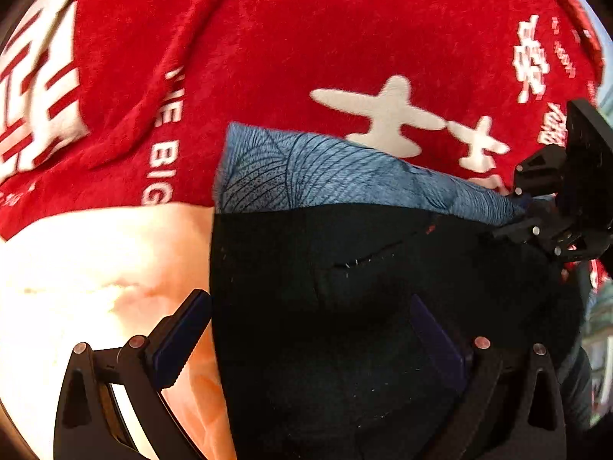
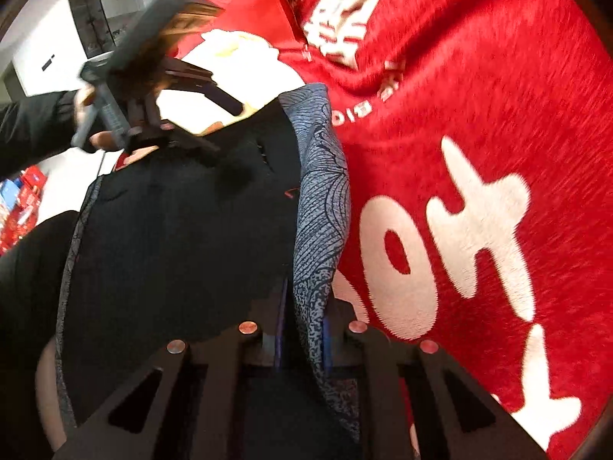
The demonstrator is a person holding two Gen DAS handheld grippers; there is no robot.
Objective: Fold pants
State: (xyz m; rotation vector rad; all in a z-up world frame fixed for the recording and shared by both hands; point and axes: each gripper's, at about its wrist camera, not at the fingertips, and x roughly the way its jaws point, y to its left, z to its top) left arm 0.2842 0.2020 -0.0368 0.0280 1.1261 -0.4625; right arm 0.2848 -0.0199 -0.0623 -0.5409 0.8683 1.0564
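A red blanket (image 1: 306, 38) with large white lettering covers most of the surface, rumpled into folds. Beside it lies a pale peach sheet (image 1: 95, 287), washed out by strong light. In the right wrist view, a white wall (image 2: 42, 50) stands far back with a dark cabinet (image 2: 90, 19) against it, and a red bag (image 2: 237, 7) sits near the blanket's edge.
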